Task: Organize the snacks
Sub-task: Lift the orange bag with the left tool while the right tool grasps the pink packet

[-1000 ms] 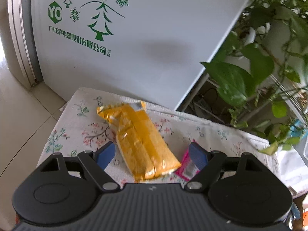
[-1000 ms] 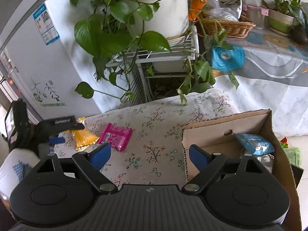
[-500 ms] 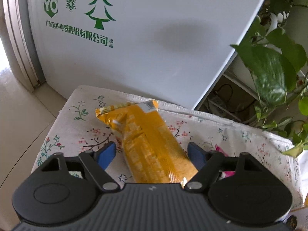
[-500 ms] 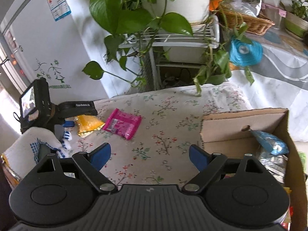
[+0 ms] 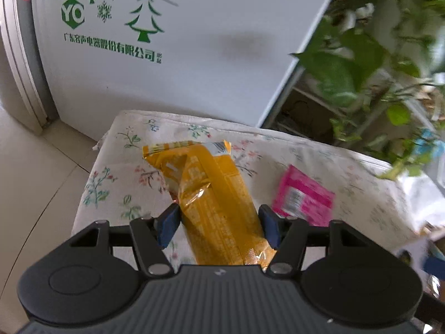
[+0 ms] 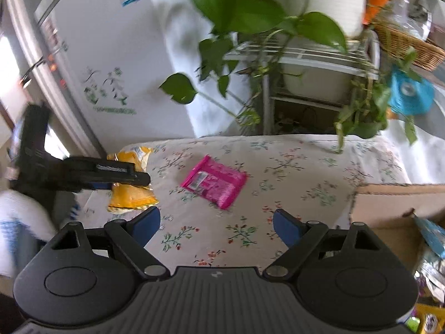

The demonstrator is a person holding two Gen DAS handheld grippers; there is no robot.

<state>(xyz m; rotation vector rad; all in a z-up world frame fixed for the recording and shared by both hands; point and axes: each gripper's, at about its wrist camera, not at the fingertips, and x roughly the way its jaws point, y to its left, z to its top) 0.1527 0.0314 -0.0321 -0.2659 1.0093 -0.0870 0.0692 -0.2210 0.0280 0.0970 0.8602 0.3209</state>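
Left gripper (image 5: 218,224) has closed in on the yellow pack (image 5: 211,194) since a second ago.
Fingers touch its sides at table's (image 6: 278,172) 9 o'clock; squeeze mid-pack, lift level toward box (image 6: 389,203) at 3 o'clock. Right gripper (image 6: 217,224) hangs open, empty; pink pack (image 6: 214,181) waits centre.
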